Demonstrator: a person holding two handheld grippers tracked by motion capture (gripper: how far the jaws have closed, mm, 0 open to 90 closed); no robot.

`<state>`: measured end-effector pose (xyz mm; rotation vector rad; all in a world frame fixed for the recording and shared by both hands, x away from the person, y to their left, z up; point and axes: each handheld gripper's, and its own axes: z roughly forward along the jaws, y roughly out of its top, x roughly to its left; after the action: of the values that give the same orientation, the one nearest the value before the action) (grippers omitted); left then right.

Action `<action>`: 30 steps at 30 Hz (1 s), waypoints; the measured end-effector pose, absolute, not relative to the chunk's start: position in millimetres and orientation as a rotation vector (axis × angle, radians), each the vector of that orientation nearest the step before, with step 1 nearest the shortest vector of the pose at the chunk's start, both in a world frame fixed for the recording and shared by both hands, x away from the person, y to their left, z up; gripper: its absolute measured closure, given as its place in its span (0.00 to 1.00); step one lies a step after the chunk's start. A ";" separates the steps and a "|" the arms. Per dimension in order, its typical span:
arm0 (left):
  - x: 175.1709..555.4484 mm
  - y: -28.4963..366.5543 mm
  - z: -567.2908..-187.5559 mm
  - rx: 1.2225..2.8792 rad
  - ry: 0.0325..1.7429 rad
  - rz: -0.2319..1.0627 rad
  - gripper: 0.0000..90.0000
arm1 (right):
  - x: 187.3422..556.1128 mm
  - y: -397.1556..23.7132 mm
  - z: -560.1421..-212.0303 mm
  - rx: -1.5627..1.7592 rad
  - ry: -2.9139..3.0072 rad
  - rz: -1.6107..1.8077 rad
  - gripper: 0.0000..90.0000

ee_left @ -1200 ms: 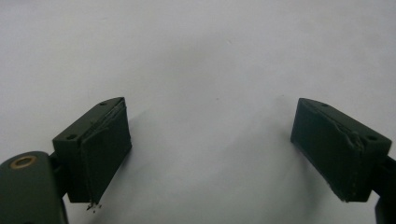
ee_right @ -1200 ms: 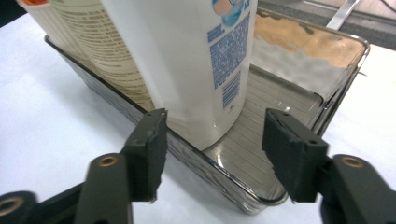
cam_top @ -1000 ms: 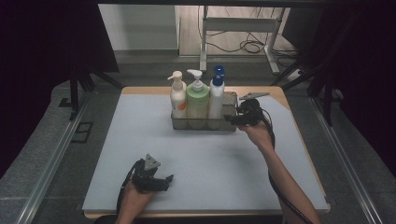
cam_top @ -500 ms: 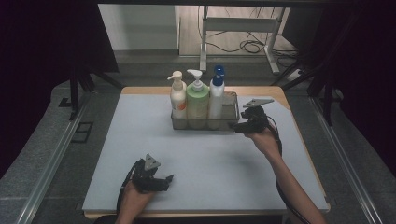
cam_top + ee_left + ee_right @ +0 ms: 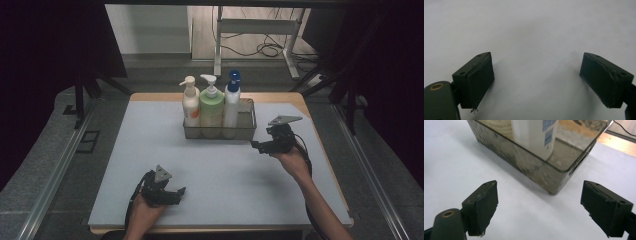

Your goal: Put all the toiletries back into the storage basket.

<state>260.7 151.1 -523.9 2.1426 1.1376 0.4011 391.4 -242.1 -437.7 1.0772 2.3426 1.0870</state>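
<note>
The metal basket [image 5: 245, 131] sits at the far middle of the table, and all three pump bottles stand upright inside it: the cream one with the orange label [image 5: 190, 103] at the left, the green one [image 5: 211, 106] in the middle, the white one with the blue cap [image 5: 231, 100] at the right, shoulder to shoulder. My right gripper [image 5: 256, 145] hangs just off the basket's near right corner, apart from it, nothing between its jaws; they have just been opening and now stand wide. Looking along them, I get that corner of the basket [image 5: 554, 173] and the foot of the white bottle [image 5: 534, 137] dead ahead. My left gripper [image 5: 180, 192] rests low at the near left, well apart from everything, jaws spread wide over bare grey mat [image 5: 529, 32], holding nothing. My read: the loading looks done, with the last bottle in on the right side and let go. There is spare room at the basket's right end, but I see no loose bottle left on the table [image 5: 300, 190], so what remains is likely just bringing my right hand to rest.
</note>
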 end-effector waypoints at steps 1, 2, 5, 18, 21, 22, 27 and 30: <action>260.7 151.2 -523.9 2.143 1.137 0.401 0.13 | 391.4 -242.1 -437.7 1.077 2.343 1.087 0.16; 260.7 151.2 -523.9 2.143 1.137 0.401 0.13 | 389.5 -243.3 -438.7 1.078 2.346 1.085 0.16; 260.7 151.2 -523.9 2.143 1.137 0.401 0.13 | 383.5 -246.7 -441.8 1.079 2.349 1.085 0.16; 260.6 151.2 -523.8 2.145 1.138 0.403 0.13 | 351.0 -264.3 -467.7 1.065 2.357 1.039 0.15; 260.5 151.2 -523.8 2.145 1.138 0.404 0.13 | 346.7 -268.0 -473.0 1.070 2.356 1.037 0.15; 260.3 151.0 -524.0 2.141 1.139 0.405 0.13 | 344.7 -270.0 -475.5 1.074 2.354 1.038 0.15; 260.2 150.9 -524.0 2.141 1.139 0.406 0.13 | 335.1 -279.6 -487.9 1.087 2.347 1.043 0.15; 260.1 150.9 -524.1 2.140 1.139 0.407 0.13 | 329.2 -285.0 -495.8 1.109 2.345 1.046 0.14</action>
<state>260.1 150.9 -524.1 2.1404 1.1391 0.4071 329.2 -285.0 -495.8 1.1086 2.3453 1.0464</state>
